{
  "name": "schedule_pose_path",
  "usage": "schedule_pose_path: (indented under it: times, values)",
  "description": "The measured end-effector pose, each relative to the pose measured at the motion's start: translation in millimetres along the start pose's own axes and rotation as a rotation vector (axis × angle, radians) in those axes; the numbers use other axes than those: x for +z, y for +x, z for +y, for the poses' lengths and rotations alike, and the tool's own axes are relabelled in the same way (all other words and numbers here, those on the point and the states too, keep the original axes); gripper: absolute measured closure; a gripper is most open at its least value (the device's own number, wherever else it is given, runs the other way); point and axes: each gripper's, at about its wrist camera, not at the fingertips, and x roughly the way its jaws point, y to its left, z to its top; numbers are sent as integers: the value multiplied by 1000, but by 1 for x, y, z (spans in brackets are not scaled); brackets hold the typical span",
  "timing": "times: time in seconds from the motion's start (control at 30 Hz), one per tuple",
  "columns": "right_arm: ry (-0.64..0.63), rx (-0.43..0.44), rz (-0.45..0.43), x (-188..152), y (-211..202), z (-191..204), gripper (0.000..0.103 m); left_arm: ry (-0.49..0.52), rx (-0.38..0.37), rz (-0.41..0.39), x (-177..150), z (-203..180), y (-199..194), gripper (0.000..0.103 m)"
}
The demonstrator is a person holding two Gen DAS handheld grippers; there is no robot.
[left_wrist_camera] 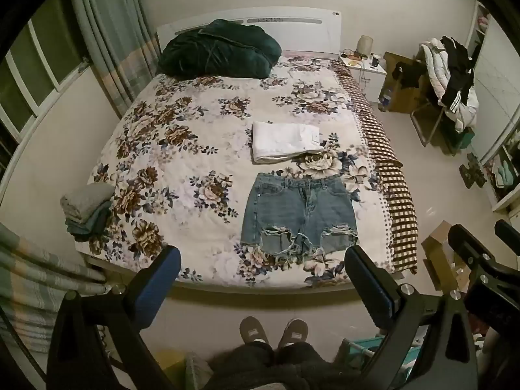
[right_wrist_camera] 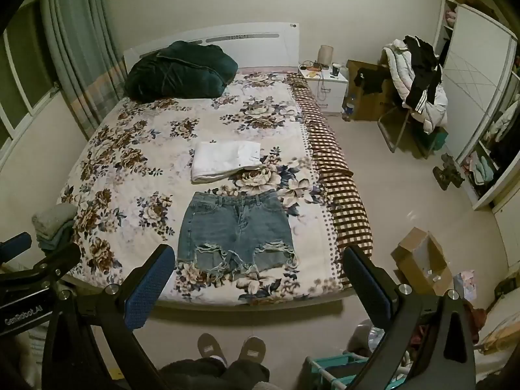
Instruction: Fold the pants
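Observation:
Ripped blue denim shorts (left_wrist_camera: 297,216) lie flat and spread out near the foot of the floral bed (left_wrist_camera: 182,149), waistband away from me; they also show in the right wrist view (right_wrist_camera: 235,227). Folded white pants (left_wrist_camera: 286,141) lie just beyond them, also seen in the right wrist view (right_wrist_camera: 226,161). My left gripper (left_wrist_camera: 263,276) is open and empty, held high above the foot of the bed. My right gripper (right_wrist_camera: 256,276) is open and empty, beside the left one.
A dark green duvet (left_wrist_camera: 217,48) lies by the headboard. Folded towels (left_wrist_camera: 86,209) sit on the bed's left corner. A checked blanket (left_wrist_camera: 390,175) hangs on the right edge. A cardboard box (right_wrist_camera: 422,260) and a chair with clothes (right_wrist_camera: 416,78) stand on the floor at right.

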Motion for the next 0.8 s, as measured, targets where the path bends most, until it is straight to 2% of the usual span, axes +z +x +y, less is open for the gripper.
schedule_pose_path:
  times: [0.8]
  values:
    - [0,3,3,3,-4,3,0,-13,-16,-22,12,-4,-7,0]
